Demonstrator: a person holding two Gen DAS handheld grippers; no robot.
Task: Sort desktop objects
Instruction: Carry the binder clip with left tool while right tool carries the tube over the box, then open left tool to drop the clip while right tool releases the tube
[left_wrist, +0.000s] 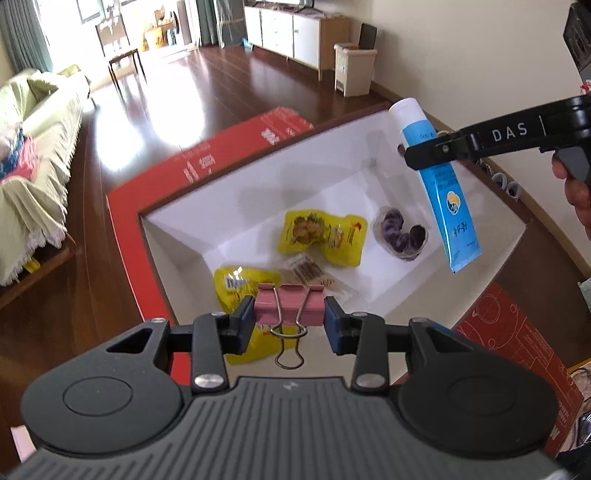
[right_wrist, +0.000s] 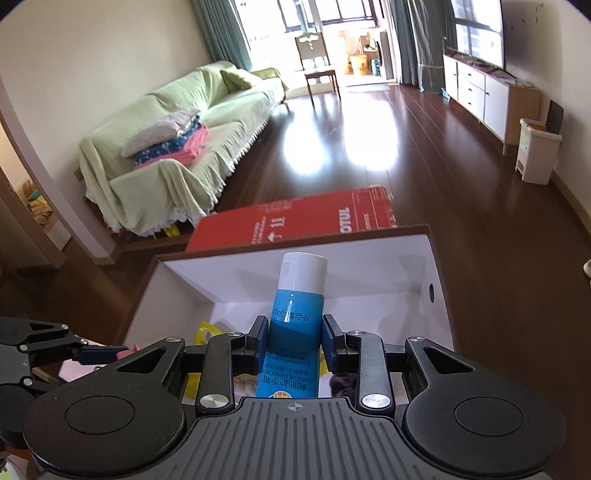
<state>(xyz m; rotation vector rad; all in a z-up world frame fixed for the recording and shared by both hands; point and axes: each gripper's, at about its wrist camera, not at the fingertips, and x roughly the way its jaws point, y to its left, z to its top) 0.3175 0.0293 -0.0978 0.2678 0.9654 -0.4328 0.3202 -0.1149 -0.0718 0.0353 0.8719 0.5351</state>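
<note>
My left jaws (left_wrist: 289, 314) are clamped on a pink binder clip (left_wrist: 289, 309), squeezing its body from both sides, with the wire handles dangling below. My right jaws (right_wrist: 294, 338) are clenched around a blue hand-cream tube (right_wrist: 295, 325) just under its white cap, so the tube hangs crimp end down; from the left wrist view the same tube (left_wrist: 441, 184) slants over the far right part of the box, gripped high on its body by the right tool (left_wrist: 421, 155).

Both loads sit above the open cardboard box (left_wrist: 122, 195), white inside and red outside. On its floor lie two yellow snack pouches (left_wrist: 325, 236), a clear packet of brown sticks (left_wrist: 308, 271) between them, and a purple item in clear wrap (left_wrist: 400, 234) further right. The clip hovers over the near edge, above the nearer pouch; the tube hangs clear of the floor, near the purple item.

I judge this to be the drop-off step: two desktop things carried to the box, neither yet let go. Next I would lower each a little and part the jaws, keeping the tube off the purple item and letting the clip fall inside the near wall rather than on the rim. The counter itself is barely in view.
</note>
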